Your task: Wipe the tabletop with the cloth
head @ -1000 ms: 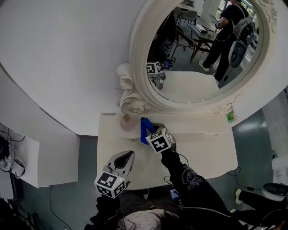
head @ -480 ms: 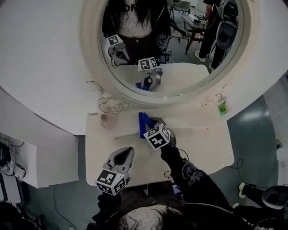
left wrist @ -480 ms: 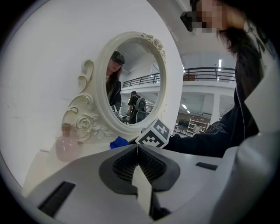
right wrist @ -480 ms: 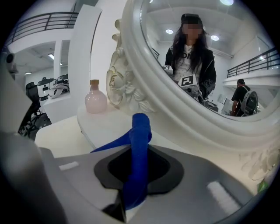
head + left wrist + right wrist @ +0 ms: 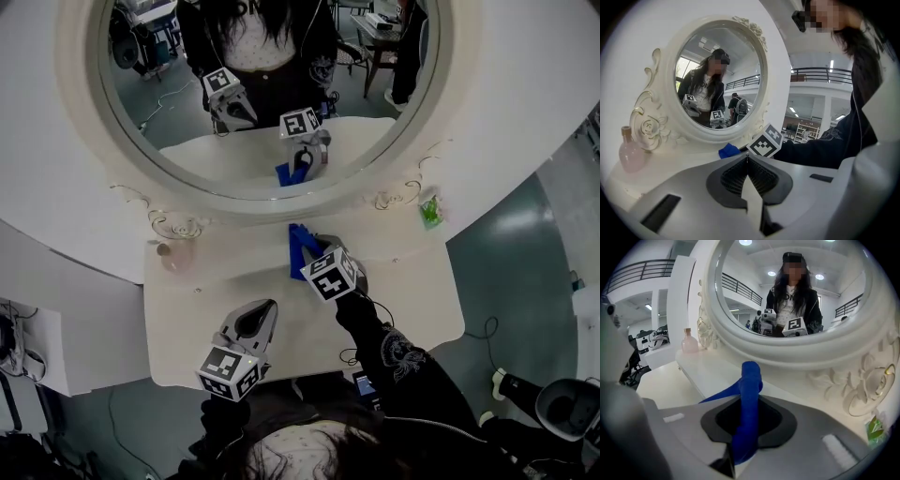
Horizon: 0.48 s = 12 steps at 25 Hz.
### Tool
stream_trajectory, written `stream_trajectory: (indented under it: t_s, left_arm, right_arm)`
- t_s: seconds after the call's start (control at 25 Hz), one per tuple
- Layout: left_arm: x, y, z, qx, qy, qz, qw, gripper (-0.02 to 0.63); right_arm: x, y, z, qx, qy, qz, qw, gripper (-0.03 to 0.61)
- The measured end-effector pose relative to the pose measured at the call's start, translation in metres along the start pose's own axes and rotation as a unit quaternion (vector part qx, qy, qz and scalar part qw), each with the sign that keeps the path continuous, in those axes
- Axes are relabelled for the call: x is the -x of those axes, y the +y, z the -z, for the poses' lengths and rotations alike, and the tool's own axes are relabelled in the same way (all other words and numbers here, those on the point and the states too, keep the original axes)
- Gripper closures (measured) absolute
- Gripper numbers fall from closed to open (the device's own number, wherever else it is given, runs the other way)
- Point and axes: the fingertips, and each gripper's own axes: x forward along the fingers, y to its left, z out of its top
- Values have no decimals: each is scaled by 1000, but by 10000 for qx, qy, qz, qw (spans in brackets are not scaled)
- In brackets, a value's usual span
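Mirror [image 5: 187, 103], oval and white-framed, stands at the back of the white tabletop [image 5: 412, 300]. Right gripper [image 5: 749, 401] is at mid-table near the mirror's foot, with its jaws pinching the blue cloth [image 5: 750, 380]. The cloth sticks out bunched beyond the jaws; contact with the surface cannot be confirmed. Left gripper [image 5: 747, 157] is over the front-left area, jaws pressed together on nothing. Pink bottle [image 5: 175, 255] stands far left, well apart from the cloth.

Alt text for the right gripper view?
The right hand-held gripper is shut on a blue cloth that stands up between its jaws, over a white tabletop. Behind, an ornate mirror reflects the person; a pink bottle stands at left.
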Motion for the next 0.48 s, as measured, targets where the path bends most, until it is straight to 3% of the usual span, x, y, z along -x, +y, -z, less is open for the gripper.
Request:
stream_trajectory:
  t_s: [0.48]
  left_arm:
    - [-68, -68, -8, -49, 6, 259, 9997, 612]
  right_arm:
    - [56, -107, 58, -302, 155, 349, 9988, 506]
